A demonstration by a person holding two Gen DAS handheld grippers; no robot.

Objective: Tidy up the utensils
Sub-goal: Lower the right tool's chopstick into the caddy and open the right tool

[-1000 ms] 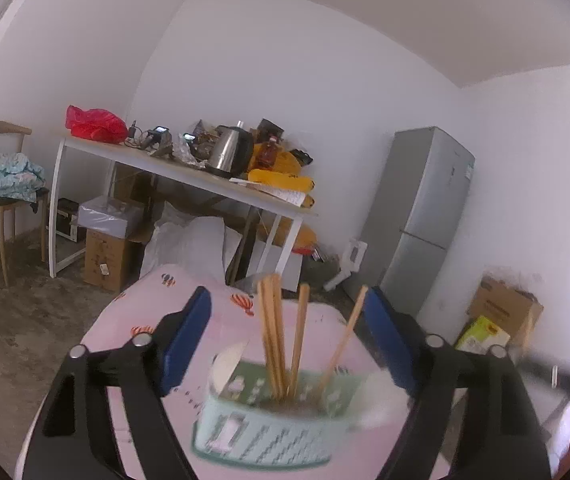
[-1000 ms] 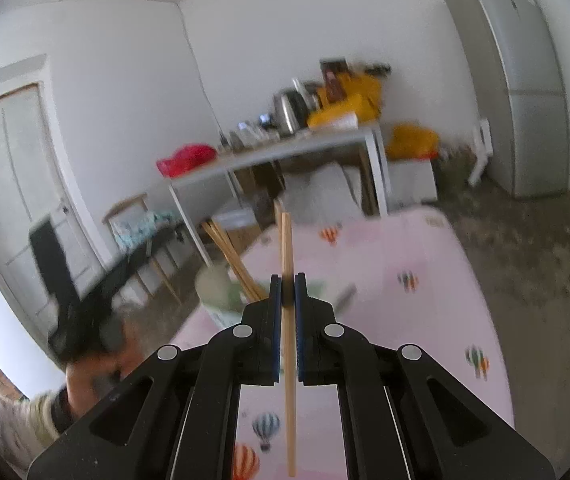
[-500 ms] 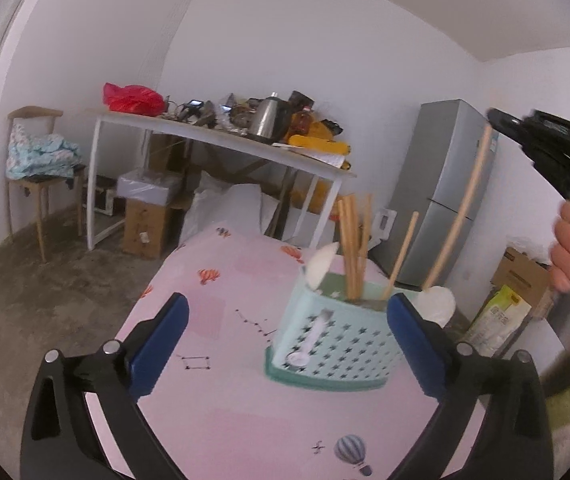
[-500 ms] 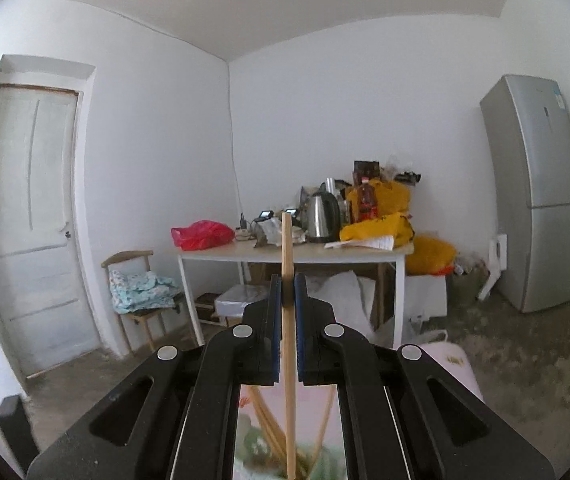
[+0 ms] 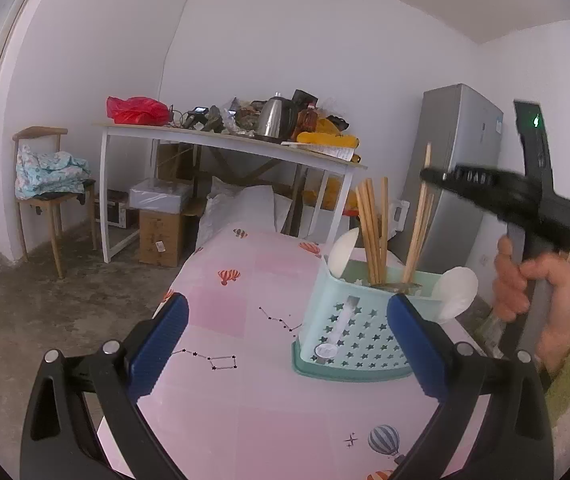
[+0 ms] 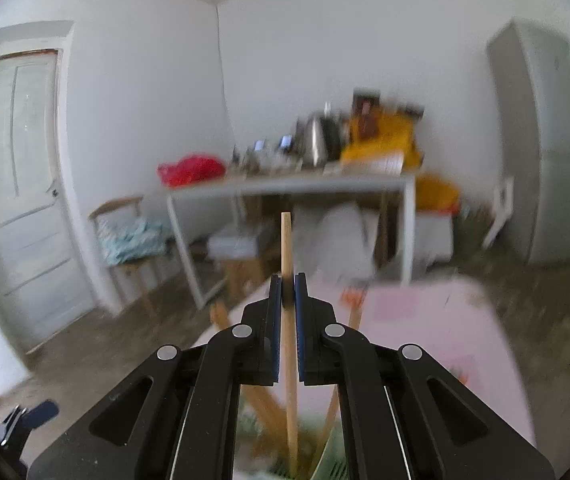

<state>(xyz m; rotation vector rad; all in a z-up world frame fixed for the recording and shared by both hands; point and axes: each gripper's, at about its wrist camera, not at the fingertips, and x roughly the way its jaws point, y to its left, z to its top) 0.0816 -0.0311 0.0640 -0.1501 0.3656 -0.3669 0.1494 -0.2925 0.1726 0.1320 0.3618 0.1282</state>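
Right gripper [image 6: 287, 292] now lowered over basket [image 5: 355, 332], fingers pinching upright chopstick [image 6: 287, 248], left gripper [image 5: 287, 344] wide, empty

A white side table [image 5: 229, 145] stands against the far wall, crowded with a red bag [image 5: 135, 110], a steel kettle [image 5: 275, 122] and yellow packets [image 5: 329, 139]. Left of it a wooden chair [image 5: 43, 196] holds folded cloth. Cardboard boxes [image 5: 161, 236] and a white sack [image 5: 245, 208] sit beneath the table. A grey fridge [image 5: 461, 168] stands at the far right, a white door [image 6: 17, 184] at the left.
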